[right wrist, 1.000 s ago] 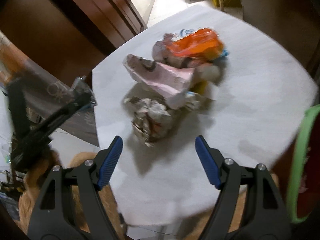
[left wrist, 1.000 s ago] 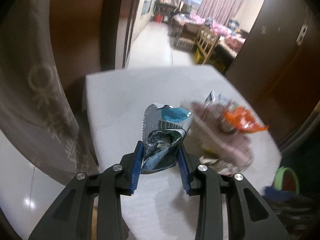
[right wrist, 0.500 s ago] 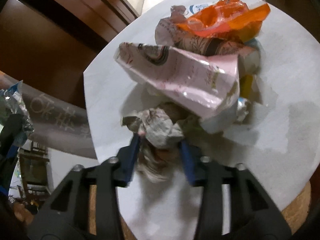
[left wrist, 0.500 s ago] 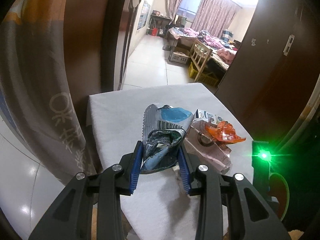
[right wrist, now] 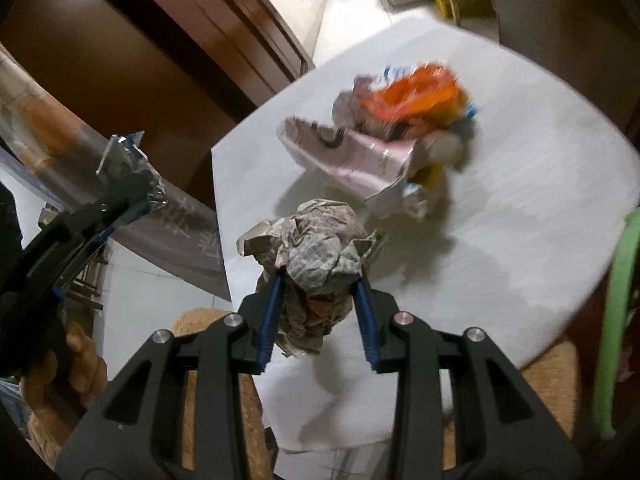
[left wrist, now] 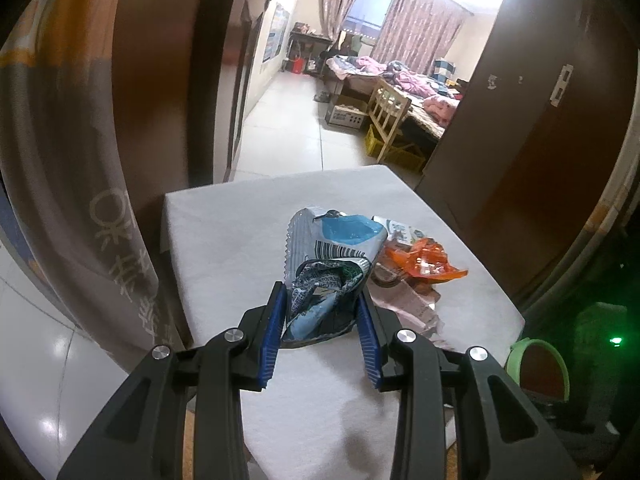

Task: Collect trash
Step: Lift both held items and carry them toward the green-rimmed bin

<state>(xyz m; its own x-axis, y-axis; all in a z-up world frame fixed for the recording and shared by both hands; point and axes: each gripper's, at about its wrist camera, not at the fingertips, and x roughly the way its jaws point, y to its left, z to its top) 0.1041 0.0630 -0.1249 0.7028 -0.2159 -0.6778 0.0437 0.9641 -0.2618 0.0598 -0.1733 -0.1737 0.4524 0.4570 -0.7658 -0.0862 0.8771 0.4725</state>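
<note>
Both grippers loaded: left gripper [left wrist: 322, 334] clamped on a crinkly foil wrapper [left wrist: 330, 264], right gripper [right wrist: 318, 314] just closed on a newspaper wad [right wrist: 316, 254], both lifted over the table's [right wrist: 520, 216] near edge. Featherlight, squishy, grab mid-bulk.

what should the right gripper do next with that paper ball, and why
Probably lift it clear and carry it toward the green-rimmed bin. The right gripper, whose jaws have just been closing, is clamped on the crumpled newspaper ball, just above the table.
</note>
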